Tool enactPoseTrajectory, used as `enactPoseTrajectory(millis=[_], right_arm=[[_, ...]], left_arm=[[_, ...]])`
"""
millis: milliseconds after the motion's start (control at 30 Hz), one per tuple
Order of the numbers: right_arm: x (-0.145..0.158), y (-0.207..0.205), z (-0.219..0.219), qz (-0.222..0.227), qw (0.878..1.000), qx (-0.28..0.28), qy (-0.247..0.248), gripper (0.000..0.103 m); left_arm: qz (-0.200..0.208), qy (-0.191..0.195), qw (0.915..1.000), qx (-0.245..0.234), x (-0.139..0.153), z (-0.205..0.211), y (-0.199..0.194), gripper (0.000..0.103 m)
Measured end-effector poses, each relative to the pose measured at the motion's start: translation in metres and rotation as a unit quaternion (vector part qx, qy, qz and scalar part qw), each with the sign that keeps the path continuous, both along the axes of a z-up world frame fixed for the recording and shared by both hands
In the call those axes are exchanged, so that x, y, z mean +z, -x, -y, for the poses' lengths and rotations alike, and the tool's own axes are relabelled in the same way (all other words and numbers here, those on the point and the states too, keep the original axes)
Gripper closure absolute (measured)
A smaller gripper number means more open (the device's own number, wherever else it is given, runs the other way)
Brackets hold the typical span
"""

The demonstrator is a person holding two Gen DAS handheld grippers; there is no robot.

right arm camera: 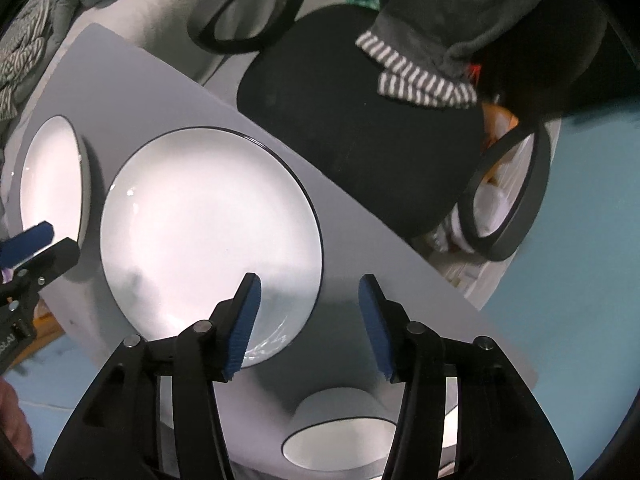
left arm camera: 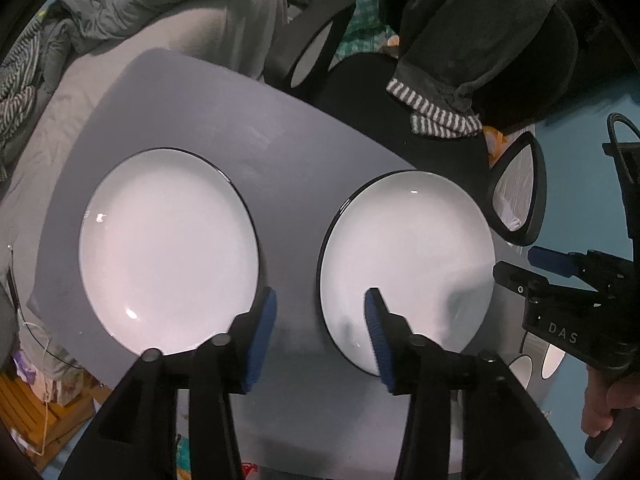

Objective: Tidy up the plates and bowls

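Plates sit side by side on the grey bench (left arm camera: 224, 120), both white with dark rims. Left gripper (left arm camera: 320, 336) hangs above the bench strip between the left plate (left arm camera: 168, 252) and the right plate (left arm camera: 408, 264), its blue fingers (left arm camera: 262, 340) parted and holding nothing. Right gripper (right arm camera: 310, 320) hovers over the right plate's near edge, fingers likewise apart and empty. White bowl (right arm camera: 340, 428) rests on the bench just below that gripper.
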State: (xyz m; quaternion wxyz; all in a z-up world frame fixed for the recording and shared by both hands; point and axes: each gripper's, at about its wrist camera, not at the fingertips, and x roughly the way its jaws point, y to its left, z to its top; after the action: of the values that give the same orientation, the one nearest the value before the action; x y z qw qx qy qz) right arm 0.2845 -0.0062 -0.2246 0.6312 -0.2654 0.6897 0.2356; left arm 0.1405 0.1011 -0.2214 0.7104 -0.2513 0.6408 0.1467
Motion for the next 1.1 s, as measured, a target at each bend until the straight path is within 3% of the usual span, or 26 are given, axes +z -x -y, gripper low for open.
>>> enactPoseTrajectory(millis=[333, 600, 1100], right_arm=[[0.038, 0.013, -0.007, 0.053, 0.997, 0.044, -0.030, 0.045], [0.059, 0.025, -0.011, 0.067, 0.993, 0.073, -0.059, 0.045], [0.083, 0.043, -0.032, 0.071, 0.988, 0.098, -0.096, 0.043]], left_arm=[[0.023, -0.026, 0.9992, 0.021, 0.039, 0.003, 0.031, 0.038], [0.039, -0.040, 0.9964, 0.064, 0.062, 0.001, 0.063, 0.038], [0.045, -0.051, 0.9907, 0.118, 0.074, -0.022, 0.105, 0.038]])
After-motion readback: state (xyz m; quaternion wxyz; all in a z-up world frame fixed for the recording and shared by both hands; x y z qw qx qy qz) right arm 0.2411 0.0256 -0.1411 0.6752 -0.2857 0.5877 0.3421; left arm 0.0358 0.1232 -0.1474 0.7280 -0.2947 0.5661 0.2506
